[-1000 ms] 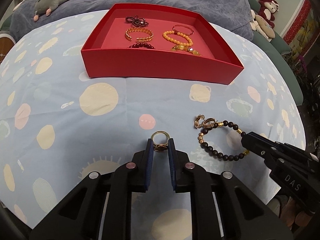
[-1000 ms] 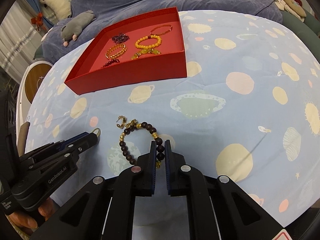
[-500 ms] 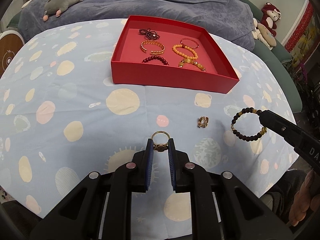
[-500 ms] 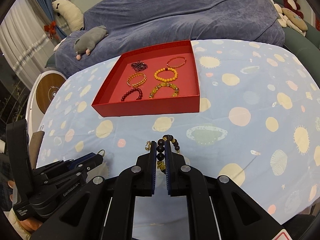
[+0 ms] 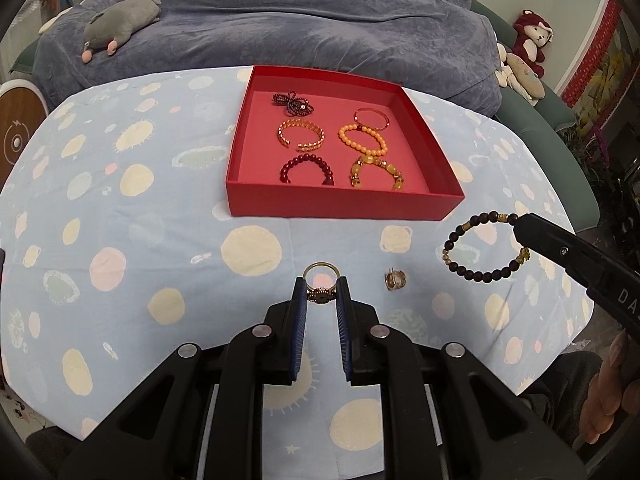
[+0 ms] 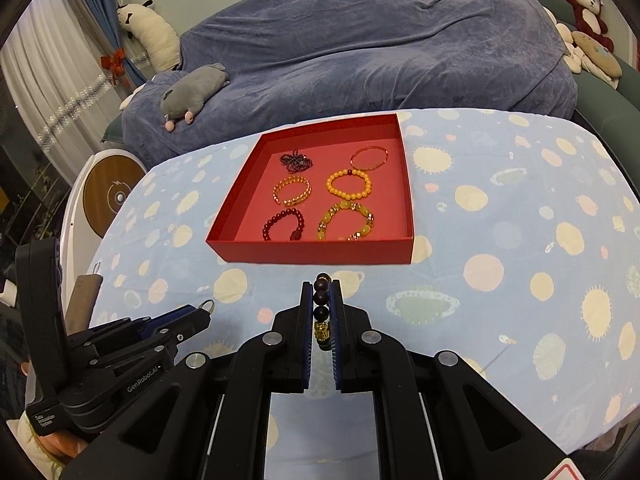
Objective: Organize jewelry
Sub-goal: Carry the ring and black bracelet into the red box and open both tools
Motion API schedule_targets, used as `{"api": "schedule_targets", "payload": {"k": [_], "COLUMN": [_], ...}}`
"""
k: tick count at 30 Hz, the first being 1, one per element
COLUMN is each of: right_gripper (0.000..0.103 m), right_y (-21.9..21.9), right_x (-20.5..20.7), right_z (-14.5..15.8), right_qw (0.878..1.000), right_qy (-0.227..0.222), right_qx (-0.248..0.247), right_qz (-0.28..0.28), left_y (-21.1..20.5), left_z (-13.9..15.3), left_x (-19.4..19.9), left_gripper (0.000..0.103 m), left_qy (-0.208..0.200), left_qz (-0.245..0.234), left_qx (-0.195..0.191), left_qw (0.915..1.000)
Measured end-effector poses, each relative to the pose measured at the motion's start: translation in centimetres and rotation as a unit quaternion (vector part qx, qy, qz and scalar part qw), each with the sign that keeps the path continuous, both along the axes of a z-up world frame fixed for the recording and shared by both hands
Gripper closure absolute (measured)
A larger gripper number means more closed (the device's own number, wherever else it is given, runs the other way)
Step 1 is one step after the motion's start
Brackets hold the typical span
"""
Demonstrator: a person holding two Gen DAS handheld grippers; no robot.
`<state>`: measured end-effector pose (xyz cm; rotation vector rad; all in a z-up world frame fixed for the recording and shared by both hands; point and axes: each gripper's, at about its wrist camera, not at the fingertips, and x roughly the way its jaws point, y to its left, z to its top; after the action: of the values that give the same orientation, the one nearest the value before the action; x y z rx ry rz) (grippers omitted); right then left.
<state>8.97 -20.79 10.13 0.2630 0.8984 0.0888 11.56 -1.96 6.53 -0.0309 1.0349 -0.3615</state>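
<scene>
A red tray (image 5: 340, 206) (image 6: 312, 254) sits on the far middle of the table and holds several bracelets. My left gripper (image 5: 320, 294) is shut on a gold ring (image 5: 320, 270) and holds it above the cloth; the ring also shows in the right wrist view (image 6: 207, 306). My right gripper (image 6: 321, 298) is shut on a dark bead bracelet (image 6: 321, 300) with gold charms. In the left wrist view that bracelet (image 5: 460, 268) hangs in the air right of the tray's near corner. A small gold ring piece (image 5: 395, 280) lies on the cloth between the grippers.
The table wears a light blue cloth with planet print (image 5: 120, 220). Behind it is a sofa under a grey-blue cover (image 6: 360, 60) with a grey plush toy (image 5: 120, 20). More plush toys (image 5: 534, 40) sit at the far right.
Both grippers have risen and pulled back from the table. The dark bead bracelet went up off the cloth with the right gripper. The small gold ring piece stayed on the cloth.
</scene>
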Motion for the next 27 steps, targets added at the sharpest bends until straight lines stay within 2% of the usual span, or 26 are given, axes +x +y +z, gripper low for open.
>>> {"api": "schedule_targets", "payload": {"k": [8,13,21,27], "right_gripper": [0.095,0.095,0.095,0.095], "right_y": [-1.0,-1.4,-0.8,-0.8], "right_x": [6.5,11.5,18.7,22.5], "right_z": [1.6,1.3,-1.1,-3.8], "right_qw": [1.000,1.000,1.000,0.999], "right_qy": [-0.020,-0.020,-0.010,0.009], "right_qx": [-0.002,0.005,0.001,0.027], "right_qz": [0.007,0.010,0.026,0.024], "left_y": [-1.4,-2.5,-4.6,-5.2], "left_z": [2.2,2.5,0.8,-1.7], "left_x": [6.3,11.3,17.8,21.5], "left_gripper": [0.088,0.088,0.088,0.088], "left_qy": [-0.016,-0.019,-0.019,-0.003], "left_qz": [-0.009,-0.010,-0.020,-0.021], "left_qx": [-0.013,-0.023,-0.011,-0.009], "left_qw": [0.9997,0.9995,0.9996,0.9997]}}
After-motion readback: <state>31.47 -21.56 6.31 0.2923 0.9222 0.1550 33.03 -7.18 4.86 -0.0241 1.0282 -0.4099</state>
